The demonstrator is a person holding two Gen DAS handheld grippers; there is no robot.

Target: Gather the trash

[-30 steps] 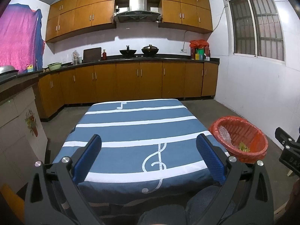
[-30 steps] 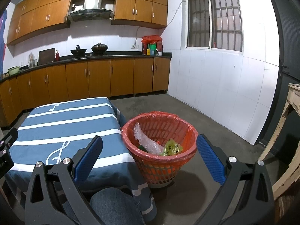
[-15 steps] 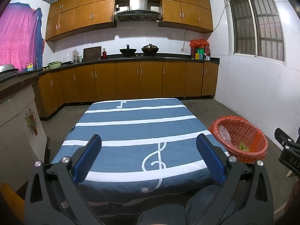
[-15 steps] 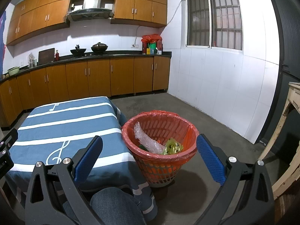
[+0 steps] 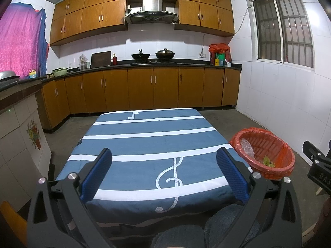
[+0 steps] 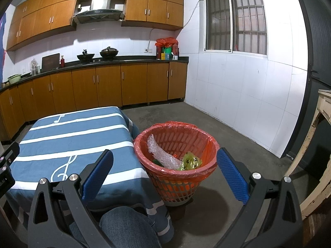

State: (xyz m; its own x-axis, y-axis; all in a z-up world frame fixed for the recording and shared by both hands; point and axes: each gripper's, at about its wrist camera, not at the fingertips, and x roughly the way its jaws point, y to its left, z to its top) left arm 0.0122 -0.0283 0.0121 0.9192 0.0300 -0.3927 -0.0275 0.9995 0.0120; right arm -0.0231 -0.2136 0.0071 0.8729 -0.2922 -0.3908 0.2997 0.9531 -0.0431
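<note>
- Plainly, both claws stand apart and hold nothing: the left claw (image 5: 164, 177) faces the bare striped table (image 5: 149, 144), the right claw (image 6: 164, 175) faces the basket (image 6: 175, 161).
- Bubble wrap (image 6: 160, 155) and a yellow-green wrapper (image 6: 190, 161) lie inside the basket, which stands on the floor just right of the table.
- Judging by this, the right claw is nearer the basket; no loose trash shows on the table.

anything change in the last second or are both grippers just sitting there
Almost nothing changed. The left gripper drifted very slightly and remains open above the blue striped tablecloth. The right gripper also stays open and empty. The red-lined trash basket with the bubble wrap and yellow-green wrapper has not moved.
</note>
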